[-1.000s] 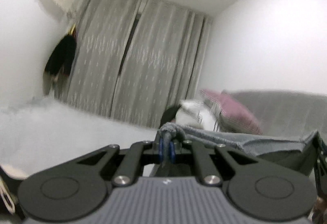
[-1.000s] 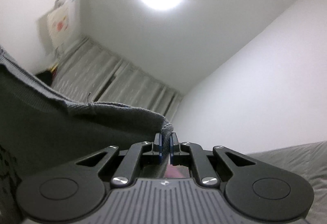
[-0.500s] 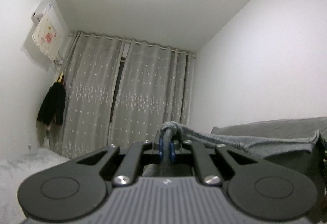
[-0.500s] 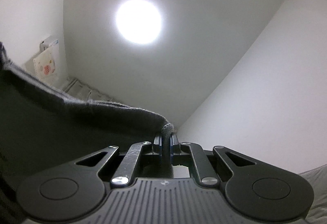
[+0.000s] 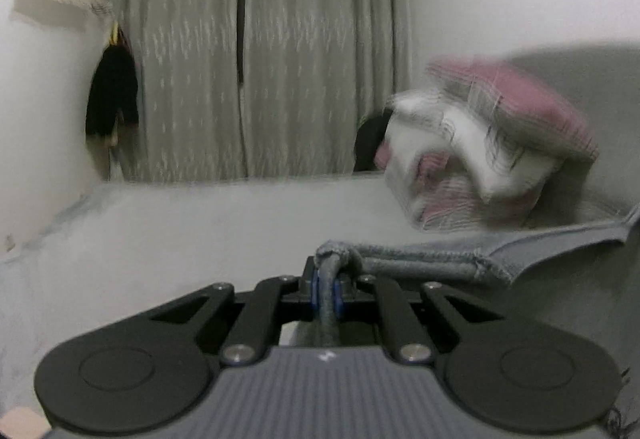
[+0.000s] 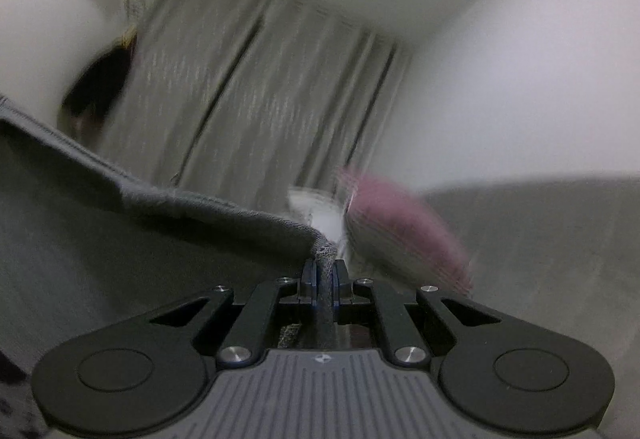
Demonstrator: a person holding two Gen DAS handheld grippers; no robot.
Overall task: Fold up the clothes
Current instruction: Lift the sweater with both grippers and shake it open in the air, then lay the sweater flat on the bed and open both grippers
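Observation:
A grey garment (image 5: pixel 432 263) is held up between my two grippers. My left gripper (image 5: pixel 327 289) is shut on one corner of it, and its hemmed edge stretches away to the right. My right gripper (image 6: pixel 325 279) is shut on another corner of the grey garment (image 6: pixel 168 231), which hangs to the left and fills the lower left of the right wrist view. Both views are blurred by motion.
A light grey bed surface (image 5: pixel 200 223) lies ahead of the left gripper. A stack of pink and white pillows (image 5: pixel 492 143) leans on a grey headboard (image 6: pixel 552 239) at the right. Grey curtains (image 5: pixel 280 59) cover the far wall. A dark garment (image 5: pixel 112 95) hangs at the left.
Both grippers have tilted down from the ceiling toward the bed and pillows, still holding the grey garment. The ceiling lamp has left both views.

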